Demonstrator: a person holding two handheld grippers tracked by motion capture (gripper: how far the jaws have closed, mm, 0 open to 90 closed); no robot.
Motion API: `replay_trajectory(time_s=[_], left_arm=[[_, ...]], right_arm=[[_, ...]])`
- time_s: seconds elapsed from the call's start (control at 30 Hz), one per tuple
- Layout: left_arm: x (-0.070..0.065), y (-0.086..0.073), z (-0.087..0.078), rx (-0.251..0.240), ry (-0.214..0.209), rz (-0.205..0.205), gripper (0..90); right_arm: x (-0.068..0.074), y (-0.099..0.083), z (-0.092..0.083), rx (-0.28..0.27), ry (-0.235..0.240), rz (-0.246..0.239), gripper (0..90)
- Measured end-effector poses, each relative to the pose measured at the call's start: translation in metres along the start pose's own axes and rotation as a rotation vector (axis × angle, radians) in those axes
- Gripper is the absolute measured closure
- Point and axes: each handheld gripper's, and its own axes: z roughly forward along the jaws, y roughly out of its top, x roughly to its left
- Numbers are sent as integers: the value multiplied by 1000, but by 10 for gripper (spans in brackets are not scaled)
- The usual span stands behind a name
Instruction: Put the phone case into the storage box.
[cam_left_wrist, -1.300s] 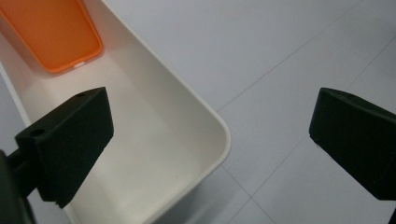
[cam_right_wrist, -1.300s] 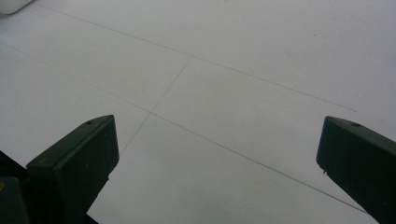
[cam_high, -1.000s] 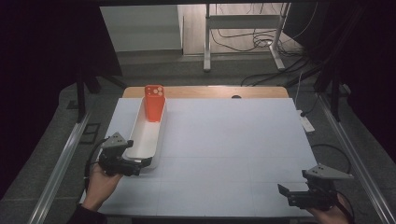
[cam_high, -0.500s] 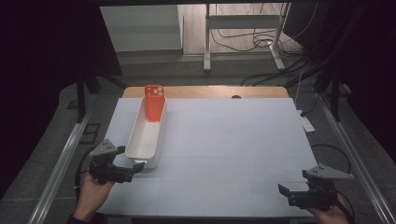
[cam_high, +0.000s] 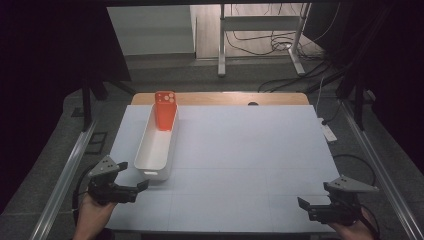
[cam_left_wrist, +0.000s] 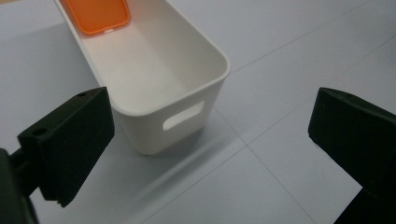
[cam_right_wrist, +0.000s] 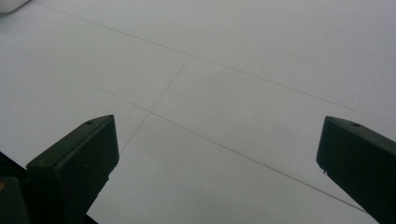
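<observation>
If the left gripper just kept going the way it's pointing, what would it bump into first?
Probably the near end of the white bin: the left gripper, jaws open, points at its handle slot. It aims a little to the bin's right, so one jaw might slide past.

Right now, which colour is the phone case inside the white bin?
Orange phone case; the left gripper view shows it best.

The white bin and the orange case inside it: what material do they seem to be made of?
The white bin looks like moulded plastic with a smooth satin finish: rounded corners, thin walls, a cut-out handle slot. The orange case seems to be soft matte silicone or plastic, though that is uncertain.
</observation>
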Motion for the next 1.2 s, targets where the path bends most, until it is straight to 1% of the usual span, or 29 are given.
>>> replay_trajectory(time_s=[0.17, 0.43, 0.63, 0.9, 1.07, 1.1, 1.2], left_arm=[[1, -6, -5, -5, 2, -16, 13], [2, -16, -13, -9, 17, -34, 13], [3, -23, -19, -18, 24, -41, 11], [1, -32, -24, -1, 55, -32, 1], [1, -36, -25, 9, 72, -37, 1], [1, -38, -26, 12, 81, -34, 1], [1, -40, -27, 16, 86, -31, 0]], right_arm=[[0, 0, 0, 2, 0, 0, 0], [0, 0, 0, 2, 0, 1, 0], [0, 0, 0, 3, 0, 2, 0], [0, 0, 0, 5, 0, 4, 0], [0, 0, 0, 5, 1, 5, 0], [0, 0, 0, 5, 0, 4, 0], [0, 0, 0, 7, 0, 5, 0]])
